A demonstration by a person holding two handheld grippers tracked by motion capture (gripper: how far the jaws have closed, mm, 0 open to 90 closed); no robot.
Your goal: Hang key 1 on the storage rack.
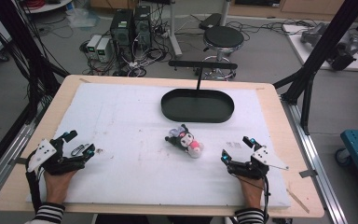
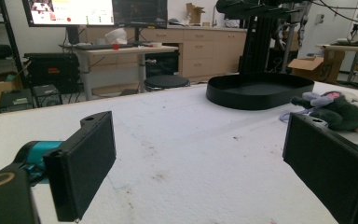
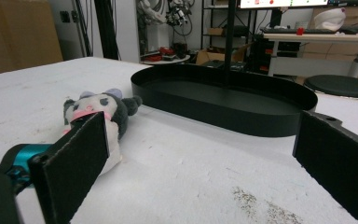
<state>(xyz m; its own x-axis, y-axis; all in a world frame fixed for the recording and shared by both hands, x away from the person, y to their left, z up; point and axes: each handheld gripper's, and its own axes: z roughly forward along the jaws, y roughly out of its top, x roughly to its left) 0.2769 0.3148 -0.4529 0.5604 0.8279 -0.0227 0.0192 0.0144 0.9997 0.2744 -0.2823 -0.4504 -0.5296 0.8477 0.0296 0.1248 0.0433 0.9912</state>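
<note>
A: Start with the left tongs (image 1: 77, 142). How do they stand?

B: Released. The jaws are spread wide with nothing between them. In the left gripper view the two black pads (image 2: 85, 161) frame bare white surface. The person's hand sits behind them at the near left of the desk (image 1: 23, 135), over the white mat (image 1: 121, 116).

A: And the right tongs (image 1: 237, 148)?

B: Also released, jaws wide apart and nothing held. They rest at the near right of the mat, pointing toward the middle. In the right gripper view one pad (image 3: 74, 163) stands in front of part of the toy, but whether it touches I cannot tell from there; in the high view they lie apart.

A: Where is the toy?

B: The plush toy (image 1: 185, 140) lies on its side on the mat, roughly midway between the two tongs and a little farther out than both. It is dark grey with a white face, pink on it and pale purple ears. It is nearer to the right tongs than to the left.

A: Anything beyond it?

B: A black oval tray (image 1: 198, 106) sits on the mat behind the toy, toward the far edge, apart from it. A thin black post rises at its far side. A small dark object (image 1: 78, 150) lies between the left jaws; too small to tell what it is.

A: Past the desk?

B: A round black stool (image 1: 223, 38) and computer boxes (image 1: 130, 25) with cables on the floor.
</note>
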